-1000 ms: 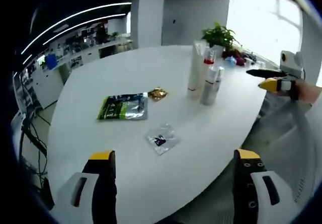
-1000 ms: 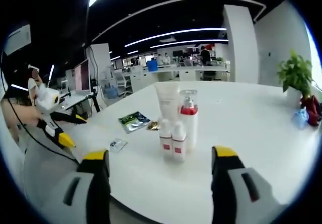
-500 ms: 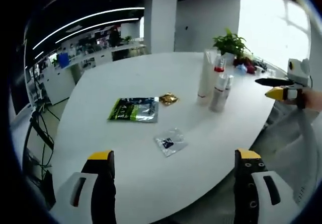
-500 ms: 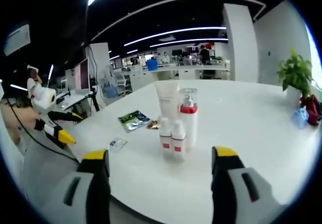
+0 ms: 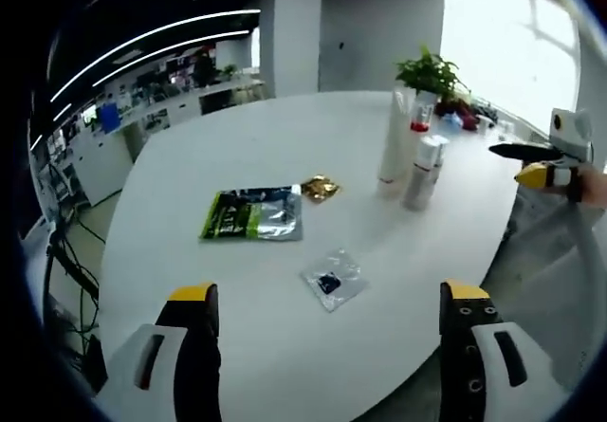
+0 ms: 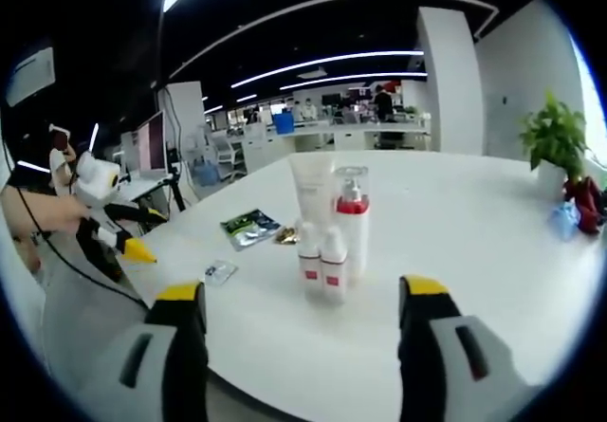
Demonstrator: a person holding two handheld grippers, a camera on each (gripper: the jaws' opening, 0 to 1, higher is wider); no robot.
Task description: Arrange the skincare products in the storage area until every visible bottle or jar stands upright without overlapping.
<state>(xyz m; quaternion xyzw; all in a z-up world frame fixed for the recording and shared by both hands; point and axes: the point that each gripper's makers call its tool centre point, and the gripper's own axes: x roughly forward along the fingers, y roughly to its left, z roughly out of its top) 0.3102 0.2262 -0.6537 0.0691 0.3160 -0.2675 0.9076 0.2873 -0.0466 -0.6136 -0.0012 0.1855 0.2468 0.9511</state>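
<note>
Stood upright in a tight cluster near the table (image 6: 493, 251) edge: tube (image 6: 313, 192), pump bottle (image 6: 353, 221), two small bottles (image 6: 321, 263). Both left gripper (image 5: 327, 346) and right gripper (image 6: 302, 341) hung wide apart, empty. Risked toppling neighbours on a careless reach.

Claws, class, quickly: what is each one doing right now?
Left claw: open, holding nothing.
Right claw: open, holding nothing.

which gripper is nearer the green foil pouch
Left. The left gripper faces the green foil pouch just ahead; the right gripper sits beyond the upright bottles.
</note>
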